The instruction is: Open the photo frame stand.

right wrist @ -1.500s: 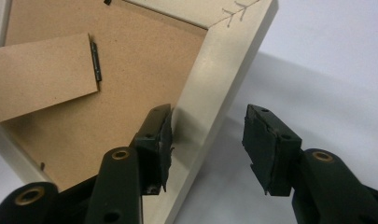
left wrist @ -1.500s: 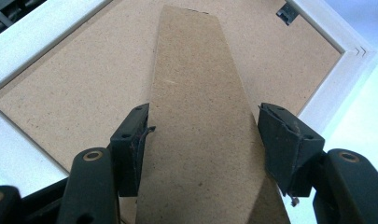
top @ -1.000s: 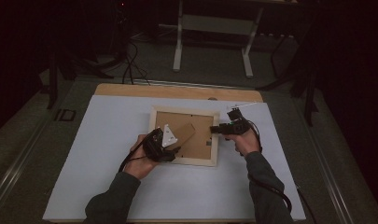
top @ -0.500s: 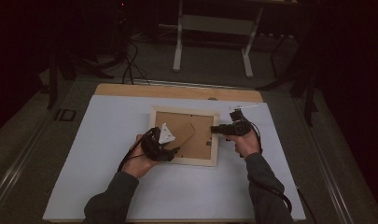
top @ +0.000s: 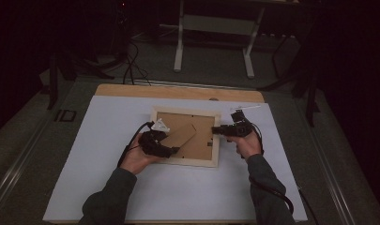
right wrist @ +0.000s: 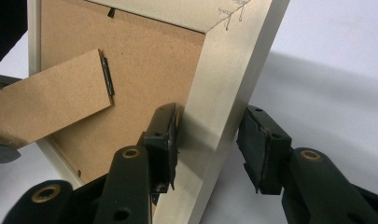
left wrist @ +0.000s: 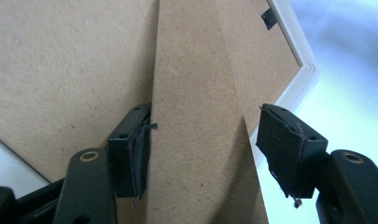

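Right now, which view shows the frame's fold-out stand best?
The right gripper view: the stand shows with its hinge, swung off the backing board. The left gripper view shows its tip close between open jaws. The high view shows it small and dim.

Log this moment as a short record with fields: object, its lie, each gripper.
object: picture frame with brown backing
lie: face down on the white table sheet
stand flap: hinged to the backing, between the left gripper jaws, one pad touching
right gripper: jaws astride the frame's right rail, inner pad touching, outer pad apart
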The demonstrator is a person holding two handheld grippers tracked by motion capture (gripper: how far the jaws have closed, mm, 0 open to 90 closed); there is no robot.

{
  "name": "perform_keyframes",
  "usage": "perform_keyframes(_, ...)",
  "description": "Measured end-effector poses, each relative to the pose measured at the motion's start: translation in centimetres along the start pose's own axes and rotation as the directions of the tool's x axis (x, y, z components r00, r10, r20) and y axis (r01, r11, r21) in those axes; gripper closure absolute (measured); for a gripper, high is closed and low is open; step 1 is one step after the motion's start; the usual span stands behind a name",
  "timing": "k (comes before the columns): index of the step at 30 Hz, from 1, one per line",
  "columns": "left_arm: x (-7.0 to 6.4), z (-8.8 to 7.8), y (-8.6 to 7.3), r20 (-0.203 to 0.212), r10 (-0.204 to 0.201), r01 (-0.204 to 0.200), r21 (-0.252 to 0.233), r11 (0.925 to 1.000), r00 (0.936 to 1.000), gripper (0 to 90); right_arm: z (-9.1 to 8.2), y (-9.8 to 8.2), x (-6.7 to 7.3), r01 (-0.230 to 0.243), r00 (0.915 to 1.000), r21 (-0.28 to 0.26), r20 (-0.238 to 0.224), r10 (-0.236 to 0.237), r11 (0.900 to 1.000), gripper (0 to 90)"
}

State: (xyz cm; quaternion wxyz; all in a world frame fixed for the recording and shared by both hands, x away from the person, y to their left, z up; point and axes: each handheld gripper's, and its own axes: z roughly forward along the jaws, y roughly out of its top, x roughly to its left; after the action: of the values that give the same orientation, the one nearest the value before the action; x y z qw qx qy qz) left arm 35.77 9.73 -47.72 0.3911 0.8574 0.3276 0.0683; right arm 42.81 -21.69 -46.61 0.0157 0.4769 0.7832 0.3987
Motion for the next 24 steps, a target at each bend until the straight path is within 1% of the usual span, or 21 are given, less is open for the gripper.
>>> perform_keyframes(1,0.3,0.0,0.0,0.023,-0.020,0.020,0.002,0.9998,0.9995,37.7,0.0,0.0,0.0,0.002,1.0000,0.000,0.000,-0.002,1.000,57.5)
perform_keyframes(2,0.5,0.0,0.1,0.036,-0.032,0.032,0.002,0.9995,0.9988,37.8,0.0,0.0,0.0,0.004,1.0000,0.000,0.000,-0.004,1.000,57.4)
perform_keyframes(3,0.8,0.0,0.1,0.056,-0.049,0.049,0.003,0.9988,0.9972,37.8,0.0,0.0,0.0,0.005,1.0000,0.000,0.001,-0.005,1.000,57.4)
perform_keyframes(5,1.2,0.0,0.1,0.077,-0.076,0.076,0.004,0.9971,0.9942,38.6,-0.1,0.0,0.0,0.006,1.0000,0.002,0.001,-0.006,1.000,57.5)
perform_keyframes(7,1.6,0.0,0.2,0.098,-0.091,0.090,0.014,0.9958,0.9910,39.9,-0.1,0.0,0.1,0.007,1.0000,0.003,0.002,-0.007,1.000,57.4)
perform_keyframes(8,1.7,0.0,0.2,0.102,-0.094,0.093,0.015,0.9955,0.9903,40.9,-0.1,0.0,0.1,0.008,1.0000,0.004,0.003,-0.008,1.000,57.4)
perform_keyframes(9,1.8,0.0,0.2,0.119,-0.103,0.101,0.021,0.9947,0.9876,41.1,-0.1,0.0,0.1,0.009,1.0000,0.003,0.003,-0.009,1.000,57.4)
perform_keyframes(11,2.0,0.1,0.3,0.139,-0.105,0.102,0.034,0.9942,0.9847,43.4,-0.1,0.0,0.1,0.011,0.9999,0.003,0.004,-0.011,1.000,57.4)
perform_keyframes(14,2.1,0.3,0.4,0.141,-0.111,0.104,0.056,0.9930,0.9838,46.3,-0.2,0.0,0.2,0.015,0.9999,0.001,0.003,-0.015,1.000,57.4)
perform_keyframes(18,1.9,0.5,0.6,0.140,-0.109,0.099,0.078,0.9920,0.9841,53.1,-0.3,0.0,0.2,0.021,0.9998,0.001,0.003,-0.021,1.000,57.3)
perform_keyframes(22,1.8,0.4,0.7,0.141,-0.107,0.094,0.090,0.9914,0.9842,54.1,-0.4,0.0,0.3,0.031,0.9995,0.000,0.002,-0.031,1.000,57.3)
perform_keyframes(24,1.8,0.4,0.8,0.138,-0.101,0.088,0.098,0.9913,0.9852,54.5,-0.5,0.0,0.4,0.036,0.9993,-0.002,0.005,-0.036,0.999,57.3)
